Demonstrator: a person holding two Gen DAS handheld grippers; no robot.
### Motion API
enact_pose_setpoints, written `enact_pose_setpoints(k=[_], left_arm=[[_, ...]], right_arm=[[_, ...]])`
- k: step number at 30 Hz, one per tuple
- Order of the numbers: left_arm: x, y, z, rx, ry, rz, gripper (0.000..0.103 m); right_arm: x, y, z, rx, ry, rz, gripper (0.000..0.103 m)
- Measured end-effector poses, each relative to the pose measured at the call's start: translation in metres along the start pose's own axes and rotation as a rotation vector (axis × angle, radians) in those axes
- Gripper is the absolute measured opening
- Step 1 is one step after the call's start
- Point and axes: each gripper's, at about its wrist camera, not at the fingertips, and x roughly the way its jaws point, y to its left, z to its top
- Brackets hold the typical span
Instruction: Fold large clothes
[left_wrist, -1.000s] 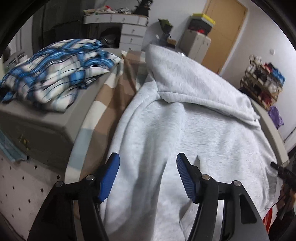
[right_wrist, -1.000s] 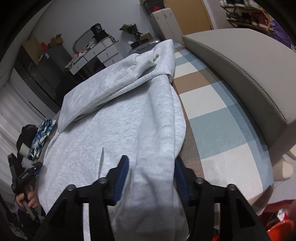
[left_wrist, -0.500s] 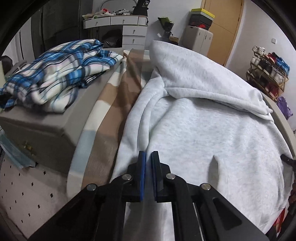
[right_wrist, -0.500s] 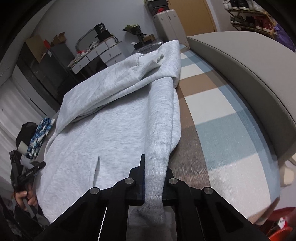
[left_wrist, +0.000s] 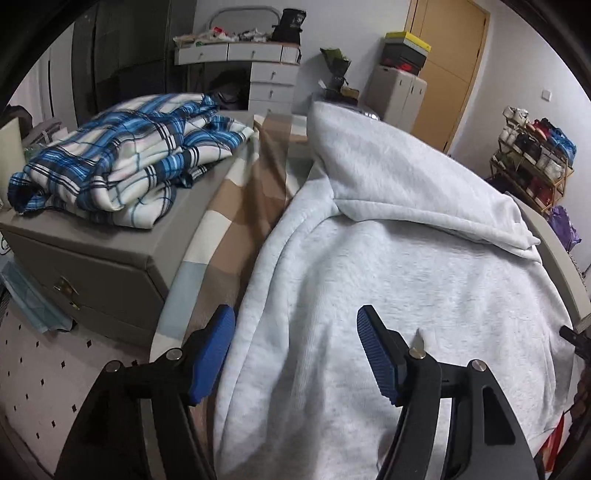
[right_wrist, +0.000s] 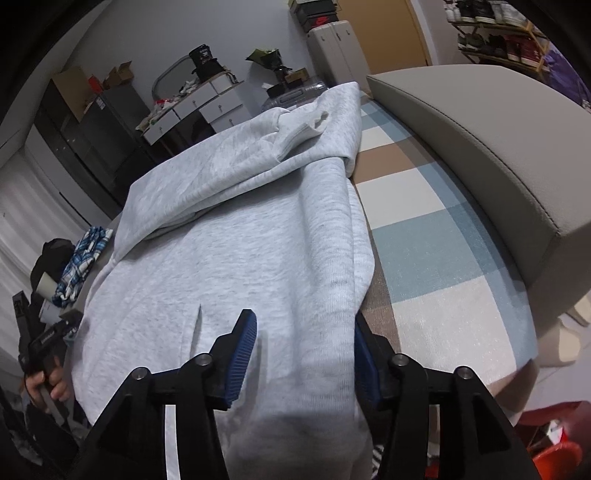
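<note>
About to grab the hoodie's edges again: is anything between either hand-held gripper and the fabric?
Nothing visible. The hoodie already lies between the open jaws of the left hand-held gripper and the right hand-held gripper.

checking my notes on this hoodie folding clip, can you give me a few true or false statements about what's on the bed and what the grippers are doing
1. The grey hoodie lies spread on the checked bed cover. True.
2. The left gripper is clamped shut on the hoodie. False: its jaws have just been opening and stand apart over the hoodie's edge, with no pad pressing the fabric.
3. A blue plaid garment is bunched on the grey box beside the bed. True.
4. The right gripper is open, with a fold of hoodie fabric between its jaws. True.
5. The hoodie's hood is tucked out of sight under the body. False: the hood lies folded over the top of the body.
</note>
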Motion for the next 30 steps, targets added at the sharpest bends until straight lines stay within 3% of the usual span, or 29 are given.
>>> enact_pose_setpoints(k=[4, 9, 12, 21, 22, 23, 25, 26, 30], left_arm=[[0.009, 0.001, -0.005, -0.021, 0.040, -0.005, 0.064], [0.011, -0.003, -0.018, 0.034, 0.064, 0.022, 0.064], [0.008, 0.000, -0.022, 0.045, 0.068, 0.013, 0.051], [0.000, 0.007, -0.032, 0.049, 0.061, -0.001, 0.050], [-0.001, 0.006, -0.033, 0.053, 0.055, 0.003, 0.050], [-0.001, 0.004, -0.033, 0.056, 0.047, 0.007, 0.041], [-0.001, 0.001, -0.034, 0.065, 0.041, -0.012, 0.018], [-0.003, -0.001, -0.034, 0.073, 0.026, -0.024, 0.009], [-0.017, -0.005, -0.031, 0.080, -0.037, -0.051, 0.004]], right_arm=[[-0.011, -0.008, -0.006, 0.007, 0.000, 0.013, 0.052], [-0.018, -0.009, -0.014, -0.017, 0.018, 0.070, 0.054], [-0.011, -0.004, -0.018, -0.040, 0.042, 0.073, 0.055], [-0.009, -0.002, -0.019, -0.064, 0.032, 0.067, 0.055], [-0.008, -0.001, -0.020, -0.069, 0.028, 0.065, 0.048], [-0.007, 0.000, -0.020, -0.073, 0.027, 0.064, 0.031], [-0.003, 0.002, -0.022, -0.077, 0.030, 0.065, 0.015], [-0.004, 0.006, -0.022, -0.090, 0.010, 0.070, 0.010], [-0.023, 0.019, -0.018, -0.123, -0.096, 0.120, 0.009]])
